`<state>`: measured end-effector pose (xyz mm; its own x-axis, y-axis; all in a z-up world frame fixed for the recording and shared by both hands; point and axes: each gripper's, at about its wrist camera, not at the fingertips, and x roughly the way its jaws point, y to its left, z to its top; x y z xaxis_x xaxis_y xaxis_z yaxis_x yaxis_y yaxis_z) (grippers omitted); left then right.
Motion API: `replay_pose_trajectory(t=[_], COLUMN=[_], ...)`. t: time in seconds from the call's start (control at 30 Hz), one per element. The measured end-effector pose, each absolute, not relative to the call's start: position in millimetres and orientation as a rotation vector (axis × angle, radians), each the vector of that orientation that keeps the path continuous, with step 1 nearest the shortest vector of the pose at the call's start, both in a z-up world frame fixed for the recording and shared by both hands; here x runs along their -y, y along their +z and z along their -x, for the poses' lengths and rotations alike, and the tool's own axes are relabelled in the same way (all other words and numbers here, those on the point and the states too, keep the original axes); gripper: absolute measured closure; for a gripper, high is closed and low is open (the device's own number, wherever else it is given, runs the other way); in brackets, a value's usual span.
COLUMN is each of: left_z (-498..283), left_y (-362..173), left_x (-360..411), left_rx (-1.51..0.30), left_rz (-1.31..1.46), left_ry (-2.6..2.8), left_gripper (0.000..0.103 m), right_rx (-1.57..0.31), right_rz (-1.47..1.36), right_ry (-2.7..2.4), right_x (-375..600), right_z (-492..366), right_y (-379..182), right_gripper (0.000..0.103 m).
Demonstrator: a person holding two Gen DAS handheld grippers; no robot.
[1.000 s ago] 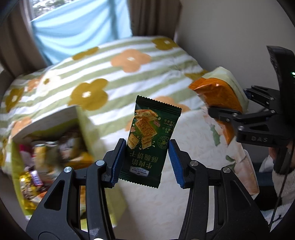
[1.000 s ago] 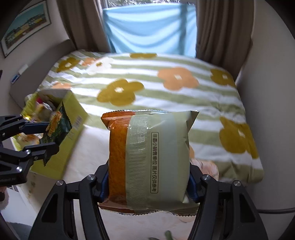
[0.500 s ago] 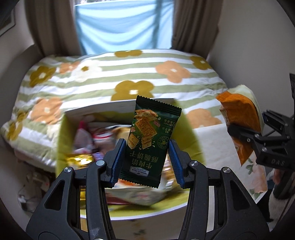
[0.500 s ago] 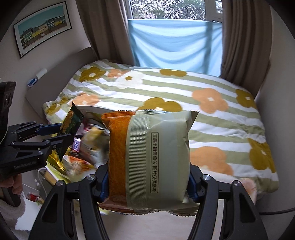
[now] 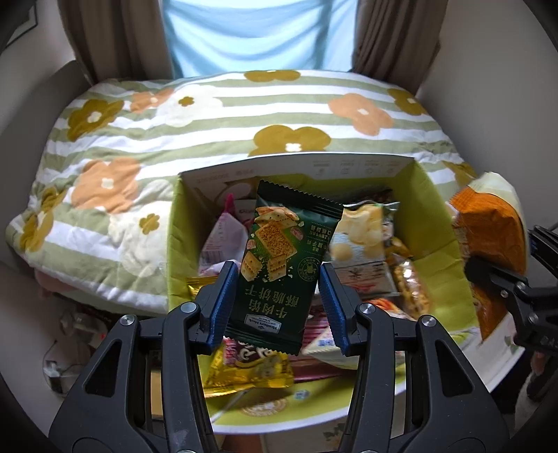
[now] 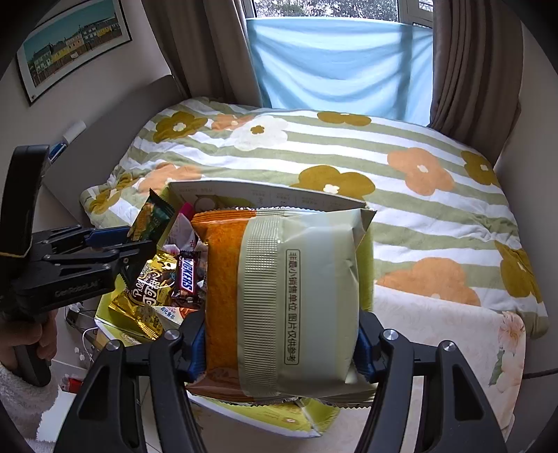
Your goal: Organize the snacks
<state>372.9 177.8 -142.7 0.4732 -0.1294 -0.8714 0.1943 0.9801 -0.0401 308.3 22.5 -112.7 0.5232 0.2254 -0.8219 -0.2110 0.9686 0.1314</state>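
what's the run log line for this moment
left tool: shut on cracker pack | right tool: shut on orange bag | both over box | box: holds snacks

A bedroom in a home

There is a bed (image 6: 348,195) with a flower blanket (image 5: 209,115). Brown curtains (image 6: 464,69) hang by a window (image 6: 331,10). A picture (image 6: 75,47) of houses is on the wall, and a box (image 5: 436,223) of snacks sits by the bed.

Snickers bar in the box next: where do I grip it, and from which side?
Take the Snickers bar across its narrow width at mid-length, coming straight down from above. It lies label-up on top of the gold packet inside the box, whose walls block side approaches.
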Motion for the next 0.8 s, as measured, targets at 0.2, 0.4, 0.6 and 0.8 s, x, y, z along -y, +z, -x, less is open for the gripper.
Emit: replay_pose_trajectory(t=[0.2,0.4,0.6,0.8], left_z=[-371.7,-363.8,-352.2,-336.1], left_y=[-152.9,-154.1,-148.3,-147.5], left_x=[-183.6,-180.3,-178.8,-180.3], left_rx=[-1.065,-1.064,-1.043,-1.047], left_rz=[-0.050,-0.112,-0.119,-0.084], left_ry=[-0.143,-0.104,-0.086,-0.081], left_gripper=[0.007,0.007,0.007,0.007], right_rx=[-0.994,-1.006,-1.026,-0.957], right_rz=[0.005,-0.003,-0.006,0.036], right_ry=[0.258,0.260,0.227,0.119], right_x=[-30.1,-29.1,-30.0,-24.2], right_z=[-312.5,-315.2,-323.2,-313.6], right_y=[-117.3,-120.9,-126.4,-120.7], right_gripper=[0.042,0.042,0.028,0.001])
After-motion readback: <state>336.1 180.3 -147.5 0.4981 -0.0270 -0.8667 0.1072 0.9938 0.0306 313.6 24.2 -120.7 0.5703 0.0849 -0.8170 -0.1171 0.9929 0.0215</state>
